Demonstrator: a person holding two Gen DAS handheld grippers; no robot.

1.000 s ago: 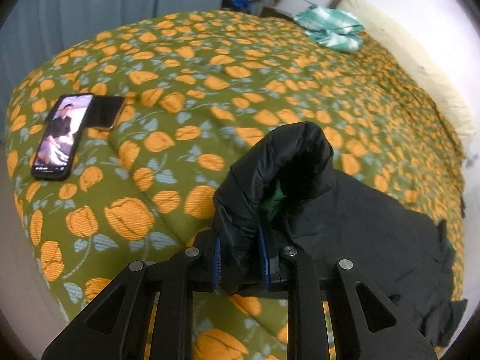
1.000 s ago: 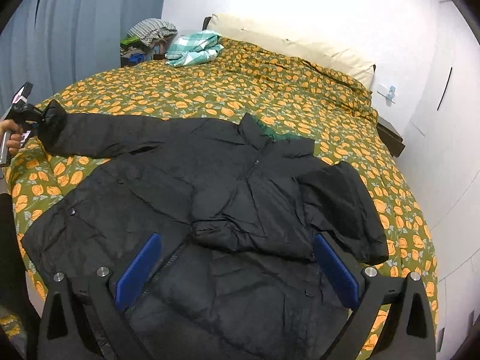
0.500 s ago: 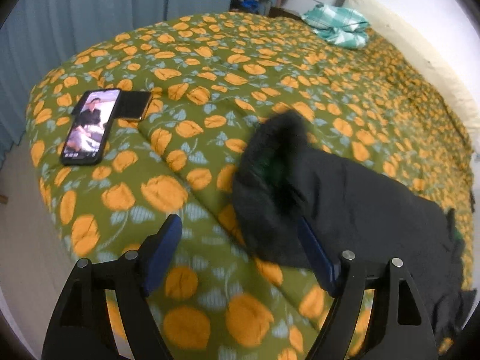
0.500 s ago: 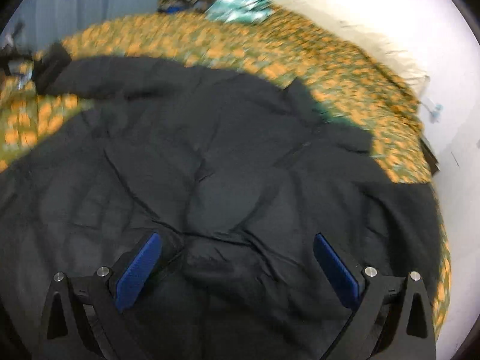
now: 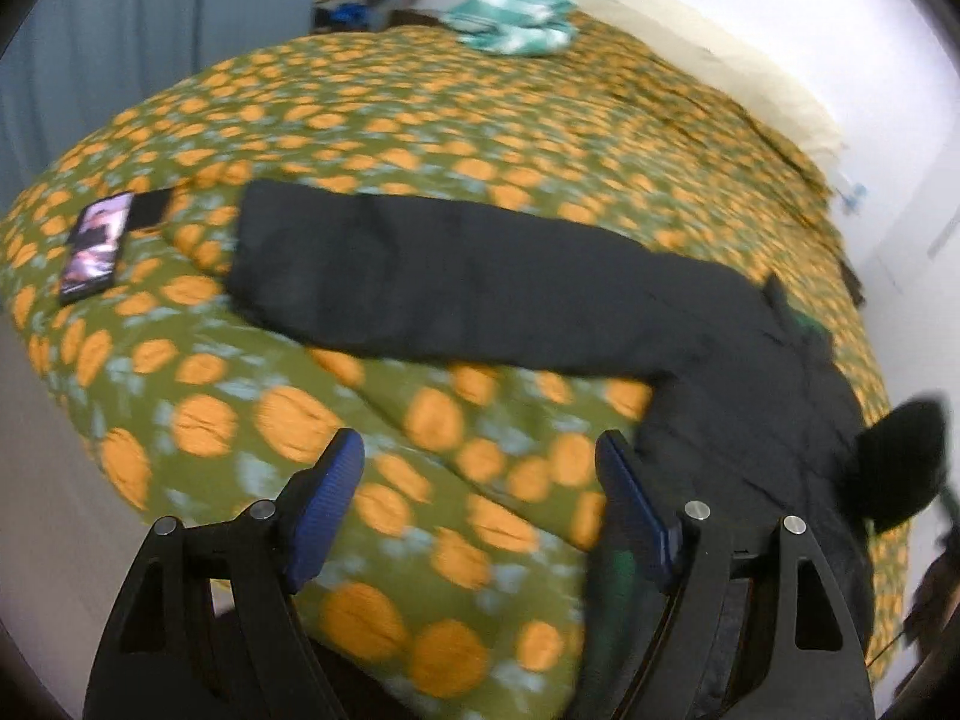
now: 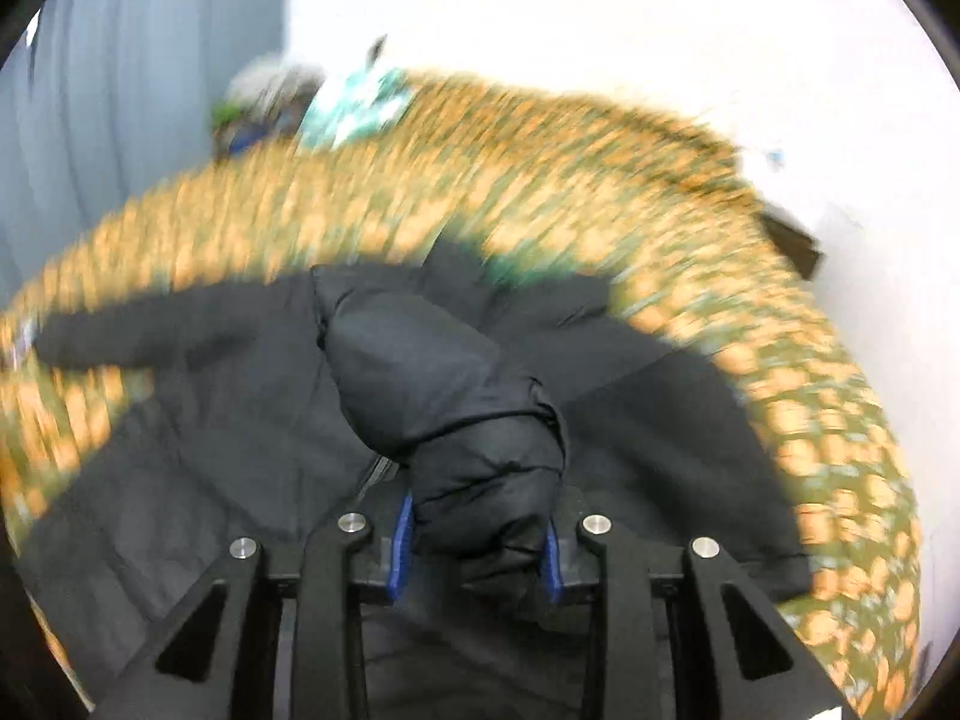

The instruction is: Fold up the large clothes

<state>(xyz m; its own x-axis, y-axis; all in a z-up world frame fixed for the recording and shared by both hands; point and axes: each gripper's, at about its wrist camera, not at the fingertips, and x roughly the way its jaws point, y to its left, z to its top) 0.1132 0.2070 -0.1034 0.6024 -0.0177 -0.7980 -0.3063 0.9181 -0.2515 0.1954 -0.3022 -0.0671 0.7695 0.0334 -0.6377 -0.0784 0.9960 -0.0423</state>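
Low in the right wrist frame, the right gripper (image 6: pixel 474 546) was closing its jaws around a bunched sleeve (image 6: pixel 444 396) of the black jacket (image 6: pixel 198 450), blue pads already biting the puffy cloth on both sides. That pinch looked meant to carry the sleeve across the body for a fold. The gripper angled downward over the jacket, which lay spread across the middle of the frame on the orange-flowered bed (image 6: pixel 600 168); heavy blur smeared the background.

Over in the left wrist frame, the left gripper (image 5: pixel 480 504) stood wide open with nothing between its pads, only quilt showing in the gap. The other sleeve (image 5: pixel 420 282) lay stretched flat across the centre, apparently laid out straight so it could be folded next. The gripper tilted steeply down at the bed's near edge. A phone (image 5: pixel 96 246) rested at left, well apart from the sleeve's cuff.
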